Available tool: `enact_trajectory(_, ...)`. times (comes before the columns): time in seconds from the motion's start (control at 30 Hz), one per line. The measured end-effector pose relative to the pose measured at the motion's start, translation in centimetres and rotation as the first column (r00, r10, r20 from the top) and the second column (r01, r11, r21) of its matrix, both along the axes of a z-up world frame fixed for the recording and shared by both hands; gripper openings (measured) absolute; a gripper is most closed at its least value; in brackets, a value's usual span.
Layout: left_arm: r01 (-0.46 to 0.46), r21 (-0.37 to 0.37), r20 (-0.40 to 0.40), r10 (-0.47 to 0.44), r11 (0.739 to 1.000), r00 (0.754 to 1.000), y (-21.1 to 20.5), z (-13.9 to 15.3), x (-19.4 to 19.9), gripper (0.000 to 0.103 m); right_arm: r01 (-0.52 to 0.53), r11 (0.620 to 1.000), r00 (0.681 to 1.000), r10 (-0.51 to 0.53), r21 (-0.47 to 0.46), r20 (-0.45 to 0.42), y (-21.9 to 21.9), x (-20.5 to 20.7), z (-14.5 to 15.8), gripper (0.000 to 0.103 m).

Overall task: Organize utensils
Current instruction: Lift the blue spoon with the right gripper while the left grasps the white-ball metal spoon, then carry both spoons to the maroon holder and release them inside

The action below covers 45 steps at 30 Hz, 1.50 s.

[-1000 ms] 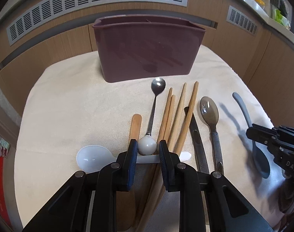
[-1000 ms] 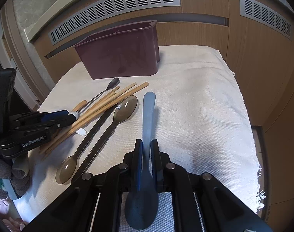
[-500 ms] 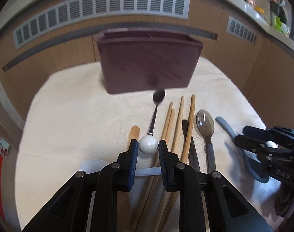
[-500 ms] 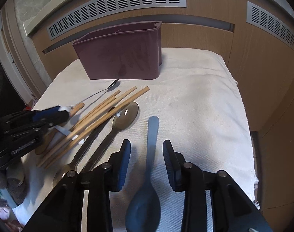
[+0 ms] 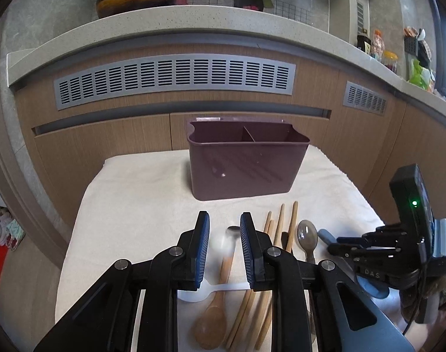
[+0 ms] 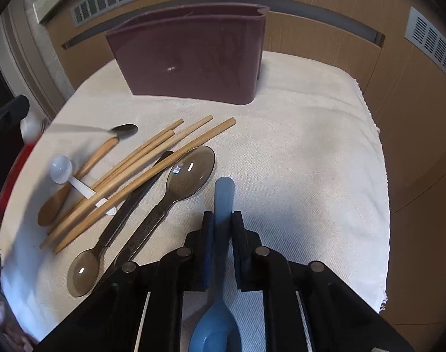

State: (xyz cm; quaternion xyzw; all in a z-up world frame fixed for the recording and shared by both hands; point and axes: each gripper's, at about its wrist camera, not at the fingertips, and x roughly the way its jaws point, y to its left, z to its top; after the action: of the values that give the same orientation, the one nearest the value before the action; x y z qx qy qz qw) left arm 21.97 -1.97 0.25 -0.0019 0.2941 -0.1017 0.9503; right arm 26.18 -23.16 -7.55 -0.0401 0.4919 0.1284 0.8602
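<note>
Farthest left, before the maroon holder (image 5: 243, 170), pinched the ball-ended metal spoon (image 6: 124, 129) by its white ball in the left gripper (image 5: 224, 220), bowl pointing toward the holder. Next along, left flat on the cloth (image 6: 296, 161) in front of the holder: a wooden spoon (image 6: 76, 184), a white scoop (image 6: 61, 168) crossing the chopsticks (image 6: 164, 158), and two smoky plastic spoons (image 6: 190, 173). Rightmost, before the holder's right end, clamped the blue spoon (image 6: 223, 193) by its handle in the right gripper (image 6: 223, 217), jaws just closed onto it.
</note>
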Motion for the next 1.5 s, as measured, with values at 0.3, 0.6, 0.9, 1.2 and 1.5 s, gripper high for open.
enact_trajectory(0.3,-0.009,-0.018,-0.047,0.008,1.0,0.999,1.5,-0.2,-0.2,0.023,0.026,0.998,0.994,-0.031,0.049,0.102,-1.3,-2.9,3.8,0.011)
enact_trajectory(0.6,0.022,0.023,-0.185,-0.017,1.0,0.983,4.1,-4.4,-3.5,0.053,0.037,0.996,0.993,-0.045,0.078,0.11,-1.6,-3.6,3.7,0.011)
enact_trajectory(0.9,-0.04,-0.015,-0.299,0.034,0.999,0.953,5.5,-8.5,-5.4,0.053,0.041,0.996,0.996,-0.048,0.085,0.081,-1.5,-3.7,2.3,0.011)
enact_trajectory(1.2,-0.036,-0.01,-0.302,0.031,0.999,0.953,4.8,-8.6,-4.8,0.022,0.048,0.994,0.996,-0.055,0.102,0.07,-1.5,-4.1,2.0,0.011)
enact_trajectory(1.5,-0.066,0.012,-0.109,0.067,0.998,0.992,4.3,-2.8,-7.3,0.022,0.038,0.992,0.983,-0.059,0.119,0.176,-1.7,-6.4,5.0,0.011)
